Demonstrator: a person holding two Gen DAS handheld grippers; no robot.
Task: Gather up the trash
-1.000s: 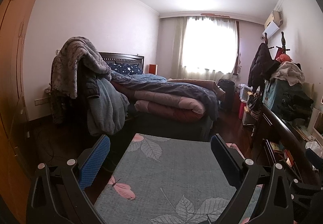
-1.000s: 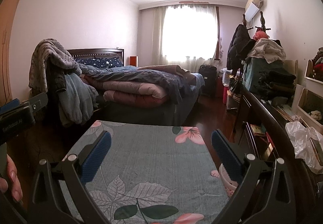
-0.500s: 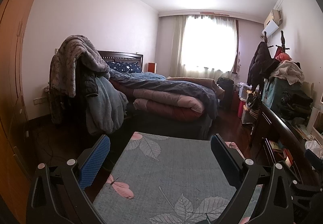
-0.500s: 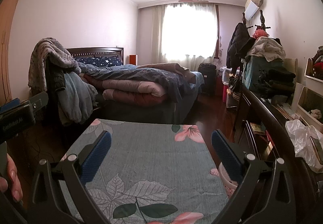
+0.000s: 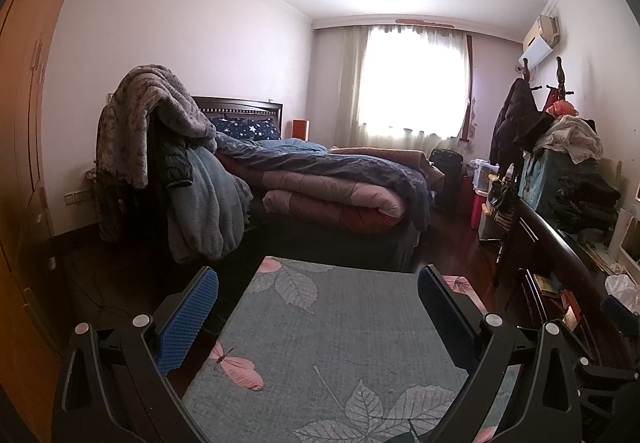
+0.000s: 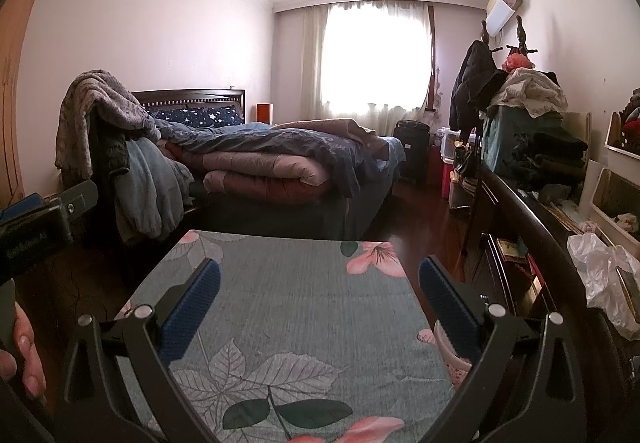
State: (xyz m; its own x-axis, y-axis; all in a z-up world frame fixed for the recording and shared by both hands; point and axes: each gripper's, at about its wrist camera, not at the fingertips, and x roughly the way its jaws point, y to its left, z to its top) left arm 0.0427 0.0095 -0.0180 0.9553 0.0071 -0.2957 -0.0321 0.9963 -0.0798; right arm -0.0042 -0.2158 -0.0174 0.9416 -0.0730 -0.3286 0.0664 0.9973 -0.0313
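Observation:
My left gripper (image 5: 318, 283) is open and empty, held above a table covered with a grey-green floral cloth (image 5: 332, 343). My right gripper (image 6: 320, 275) is open and empty above the same cloth (image 6: 304, 307). A crumpled white plastic bag (image 6: 604, 275) lies on the dark dresser at the right; it shows at the right edge of the left wrist view (image 5: 622, 289). A pink-patterned cup-like container (image 6: 450, 355) stands just past the cloth's right edge. The left gripper's body (image 6: 36, 227) and a hand show at the left of the right wrist view.
A bed (image 5: 332, 187) with folded quilts lies ahead. A chair piled with blankets (image 5: 160, 147) stands at its left. A long dark dresser (image 6: 532, 227) loaded with clothes runs along the right wall. A wooden wardrobe (image 5: 24, 123) lines the left wall.
Both views have drifted slightly; the room sits a little higher in frame than a second ago. Both grippers stay open and empty.

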